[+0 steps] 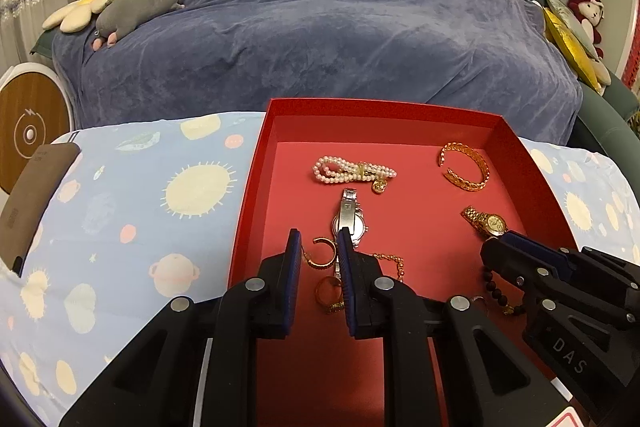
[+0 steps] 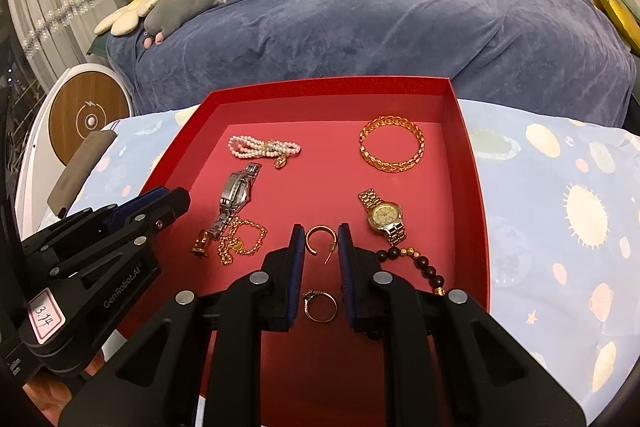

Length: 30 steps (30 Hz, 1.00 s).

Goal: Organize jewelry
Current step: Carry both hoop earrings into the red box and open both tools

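A red box (image 1: 248, 195) (image 2: 468, 163) lies on a patterned cloth and holds loose jewelry. At the back lie a pearl bracelet (image 1: 352, 171) (image 2: 262, 146) and a gold bangle (image 1: 466, 165) (image 2: 391, 143). Nearer are a silver watch (image 1: 349, 215) (image 2: 237, 193), a gold watch (image 1: 486, 221) (image 2: 384, 215), a gold chain (image 2: 240, 243) and a dark bead bracelet (image 2: 416, 263). My left gripper (image 1: 319, 239) (image 2: 160, 199) hovers open over a gold hoop (image 1: 322, 253). My right gripper (image 2: 320, 233) (image 1: 508, 239) hovers open over another hoop (image 2: 320, 237) and a ring (image 2: 320, 305). Neither holds anything.
Beyond the box is a sofa under a blue throw (image 1: 328, 27) with plush toys (image 1: 136, 7) on its left arm. A brown flat case (image 1: 36, 195) lies on the cloth at the left. A round wooden-faced device (image 2: 90, 119) stands to the left of the table.
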{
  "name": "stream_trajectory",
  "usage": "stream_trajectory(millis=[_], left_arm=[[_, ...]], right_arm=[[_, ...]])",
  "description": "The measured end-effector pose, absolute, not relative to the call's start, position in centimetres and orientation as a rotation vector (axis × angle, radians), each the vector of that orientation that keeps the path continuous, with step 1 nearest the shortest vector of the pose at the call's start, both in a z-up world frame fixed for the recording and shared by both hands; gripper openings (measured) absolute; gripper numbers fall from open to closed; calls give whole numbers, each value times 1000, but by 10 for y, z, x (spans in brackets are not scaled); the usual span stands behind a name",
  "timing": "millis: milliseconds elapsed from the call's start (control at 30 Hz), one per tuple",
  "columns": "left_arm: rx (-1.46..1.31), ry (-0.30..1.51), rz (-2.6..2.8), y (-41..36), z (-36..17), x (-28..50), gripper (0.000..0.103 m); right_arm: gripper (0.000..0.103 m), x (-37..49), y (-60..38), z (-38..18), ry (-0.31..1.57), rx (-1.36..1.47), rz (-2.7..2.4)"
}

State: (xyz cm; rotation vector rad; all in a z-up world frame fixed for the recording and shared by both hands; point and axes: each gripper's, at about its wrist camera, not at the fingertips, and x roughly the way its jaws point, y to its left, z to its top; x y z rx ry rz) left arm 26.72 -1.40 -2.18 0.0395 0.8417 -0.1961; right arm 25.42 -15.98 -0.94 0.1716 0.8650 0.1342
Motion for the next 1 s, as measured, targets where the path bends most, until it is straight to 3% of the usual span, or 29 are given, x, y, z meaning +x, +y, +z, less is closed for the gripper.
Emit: stream_trajectory(millis=[1000], left_arm=[[6,849,-182,-16,-24,281,19]], right_arm=[[17,268,-150,-13,876,164,140]])
